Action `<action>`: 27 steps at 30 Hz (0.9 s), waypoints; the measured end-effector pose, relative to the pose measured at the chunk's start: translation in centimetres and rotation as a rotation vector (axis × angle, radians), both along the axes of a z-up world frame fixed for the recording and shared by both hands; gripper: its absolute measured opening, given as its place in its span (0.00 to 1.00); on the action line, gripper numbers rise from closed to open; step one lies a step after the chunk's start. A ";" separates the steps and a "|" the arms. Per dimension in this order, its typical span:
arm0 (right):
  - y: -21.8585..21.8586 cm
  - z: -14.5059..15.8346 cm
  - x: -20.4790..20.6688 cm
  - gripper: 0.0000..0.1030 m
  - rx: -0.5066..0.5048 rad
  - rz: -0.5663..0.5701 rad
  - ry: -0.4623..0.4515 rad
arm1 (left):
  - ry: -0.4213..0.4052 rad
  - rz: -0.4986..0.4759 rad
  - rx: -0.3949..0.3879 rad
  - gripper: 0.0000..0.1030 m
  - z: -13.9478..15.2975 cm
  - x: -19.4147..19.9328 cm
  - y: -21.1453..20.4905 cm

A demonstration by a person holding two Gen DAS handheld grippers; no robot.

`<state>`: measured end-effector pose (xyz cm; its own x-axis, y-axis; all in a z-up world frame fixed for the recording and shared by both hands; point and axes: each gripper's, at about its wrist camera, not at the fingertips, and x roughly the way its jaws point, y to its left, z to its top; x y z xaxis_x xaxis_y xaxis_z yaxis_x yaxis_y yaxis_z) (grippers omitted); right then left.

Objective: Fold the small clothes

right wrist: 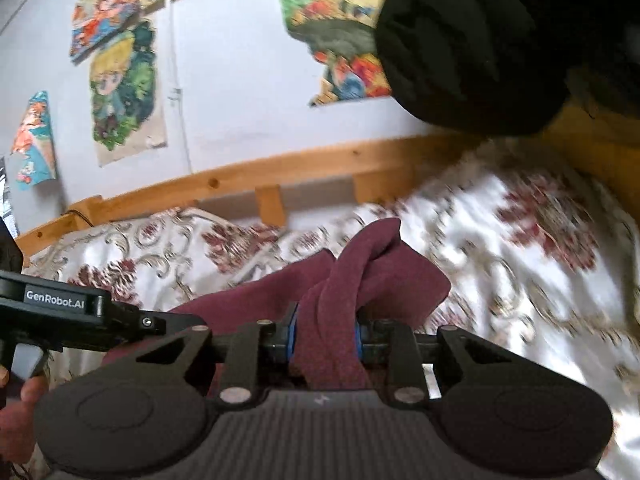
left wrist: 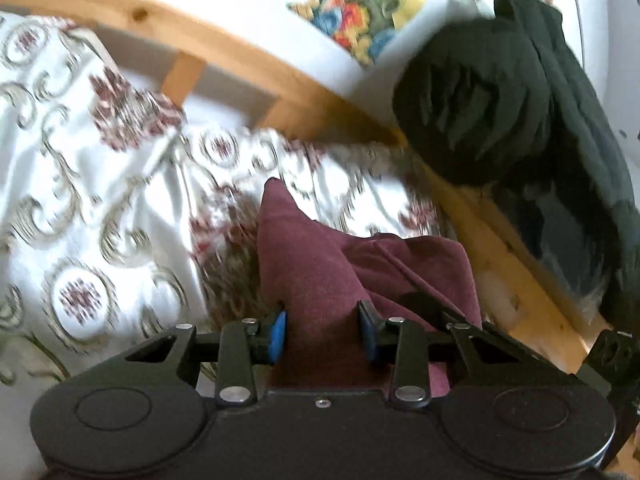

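Your left gripper (left wrist: pixel 323 334) pinches a bunched fold of the maroon garment (left wrist: pixel 320 264) between its blue pads (left wrist: pixel 279 336), the cloth rising from the jaws toward 12 o'clock in the left wrist view and peaking in a soft point over the bed. A second lobe of the same cloth spreads toward 2 o'clock, just beside the wooden bed frame (left wrist: pixel 224 46).

Your right gripper (right wrist: pixel 326 340) likewise clamps the maroon garment (right wrist: pixel 360 264), its jaws drawn close on a twisted rope of fabric that climbs toward 12 o'clock and curls over at the top. From that grip the cloth fans out toward 9 o'clock, where it runs under the black body of your left gripper (right wrist: pixel 72 316), marked with white lettering at the frame's 9 o'clock edge. The garment hangs lifted between the two tools, above the floral bedspread (right wrist: pixel 520 248).

The bedspread (left wrist: pixel 80 184), white with dark red blossoms and grey-green scrolls, fills the 9 o'clock side of the left wrist view and is streaked with motion blur in both views. A dark green cloth bundle (left wrist: pixel 480 100) sits at 1 o'clock in the left wrist view, draped on the frame's corner; the same dark bundle (right wrist: pixel 472 40) looms at 1 o'clock in the right wrist view. Colourful cartoon posters (right wrist: pixel 120 92) hang on the pale wall (right wrist: pixel 240 80) behind the wooden frame (right wrist: pixel 280 168), at 10 to 12 o'clock.
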<state>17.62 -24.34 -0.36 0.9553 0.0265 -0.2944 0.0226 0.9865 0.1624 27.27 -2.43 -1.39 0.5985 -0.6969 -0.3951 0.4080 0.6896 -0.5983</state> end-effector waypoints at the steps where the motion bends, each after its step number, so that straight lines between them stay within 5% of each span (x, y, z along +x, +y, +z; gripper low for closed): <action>1: 0.4 0.3 0.5 0.27 -0.005 0.007 -0.013 | -0.021 0.020 -0.006 0.37 0.4 0.0 0.6; 8: 3.3 1.9 6.5 0.27 -0.033 0.102 -0.031 | -0.093 0.153 -0.006 0.37 1.0 1.6 4.7; 14: 4.2 -1.3 10.7 0.26 -0.037 0.130 0.067 | 0.020 0.217 0.023 0.37 -2.2 4.2 6.4; 21: 1.5 -5.7 10.3 0.27 0.019 0.009 0.183 | 0.128 0.167 0.159 0.38 -4.7 5.3 4.4; 27: 0.8 -7.0 9.7 0.29 0.032 -0.019 0.215 | 0.152 0.161 0.188 0.41 -5.8 5.3 4.2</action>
<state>27.35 -23.55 -7.34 0.8711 0.0218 -0.4907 0.0787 0.9799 0.1831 32.58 1.76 -7.21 0.6194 -0.5038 -0.6021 0.1994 0.8427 -0.5001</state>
